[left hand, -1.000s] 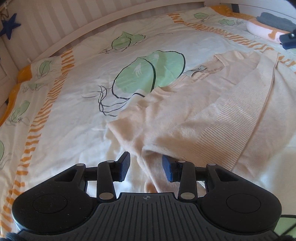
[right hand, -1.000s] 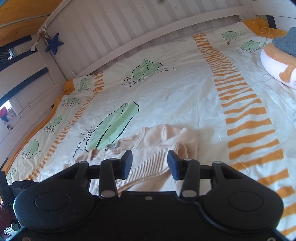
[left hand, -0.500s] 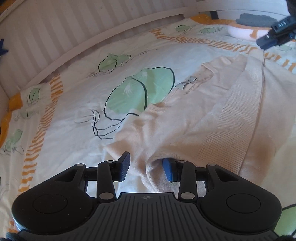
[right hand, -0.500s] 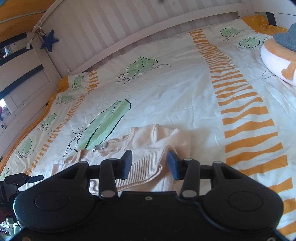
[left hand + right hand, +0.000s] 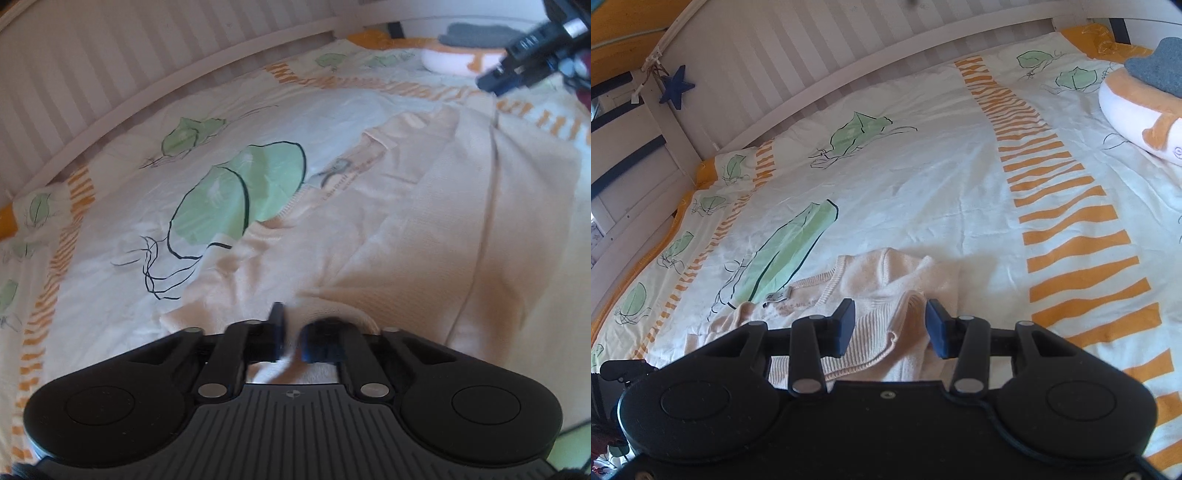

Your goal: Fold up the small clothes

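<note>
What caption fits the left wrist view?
Left gripper shut on a fold of the cream sweater on the leaf-print bedspread.

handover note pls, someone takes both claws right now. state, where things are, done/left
Left claw: shut on the near edge of the cream knit sweater.
Right claw: open, ribbed hem between the fingers, not gripped.
Sweater lies spread on the leaf-print duvet, neck label up, partly bunched.
Done: the left grip only; no finished fold shows.
Left: grip with right, likely fold it over and flatten it.
</note>
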